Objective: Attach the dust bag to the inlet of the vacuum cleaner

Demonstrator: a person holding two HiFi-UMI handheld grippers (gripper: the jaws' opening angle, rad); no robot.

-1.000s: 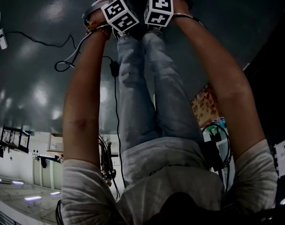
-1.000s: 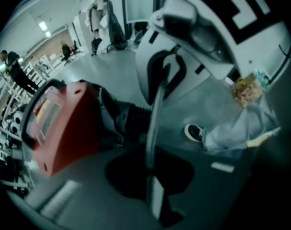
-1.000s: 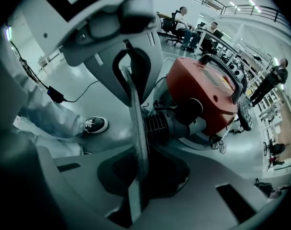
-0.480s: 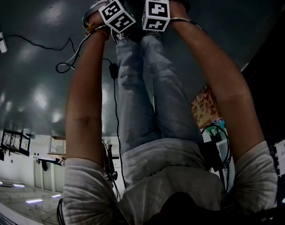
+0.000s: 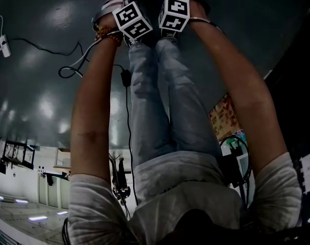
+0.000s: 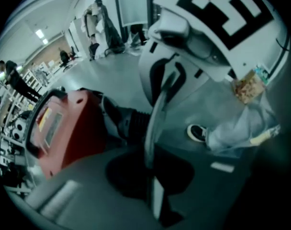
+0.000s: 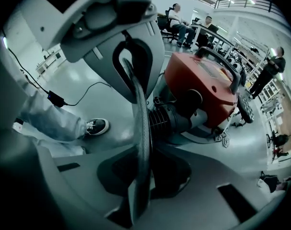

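A thin grey sheet (image 6: 155,114) (image 7: 139,123), seen edge-on and taken for the dust bag, spans between my two grippers. My left gripper (image 6: 152,181) is shut on one end of it and my right gripper (image 7: 139,181) on the other, so the two face each other at close range. Beyond them on the floor stands the red vacuum cleaner (image 6: 64,128) (image 7: 203,85) with its black ribbed inlet neck (image 6: 132,123) (image 7: 170,119). In the head view only the marker cubes of the left gripper (image 5: 134,20) and right gripper (image 5: 174,13) show, held low in front of the person's legs.
The person's shoe (image 6: 198,133) (image 7: 95,126) stands beside the vacuum. A black cable (image 5: 68,70) and a power strip (image 5: 3,44) lie on the grey floor. People sit at desks (image 7: 179,20) and another person (image 7: 272,66) stands far behind the vacuum.
Both grippers have stayed close together on the sheet, shifting only slightly to the right in the head view.
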